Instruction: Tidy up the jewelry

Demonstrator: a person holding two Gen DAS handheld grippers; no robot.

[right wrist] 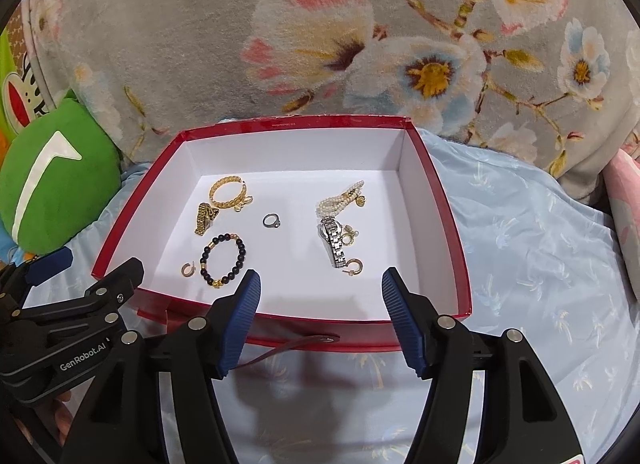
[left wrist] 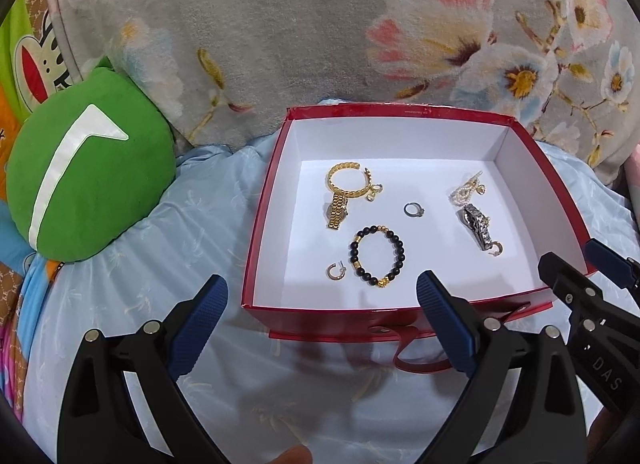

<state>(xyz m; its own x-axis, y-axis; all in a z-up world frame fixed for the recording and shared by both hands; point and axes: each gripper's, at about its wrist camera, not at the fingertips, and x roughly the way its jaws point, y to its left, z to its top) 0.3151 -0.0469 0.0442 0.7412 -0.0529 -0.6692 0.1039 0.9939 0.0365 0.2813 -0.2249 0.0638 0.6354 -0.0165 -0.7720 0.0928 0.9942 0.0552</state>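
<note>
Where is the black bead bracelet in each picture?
Left wrist view: the black bead bracelet lies just below picture centre, near the red box's front wall.
Right wrist view: the black bead bracelet lies left of centre, toward the box's front left corner.
Shared landmark: the small silver ring lies up and right of it in both.
</note>
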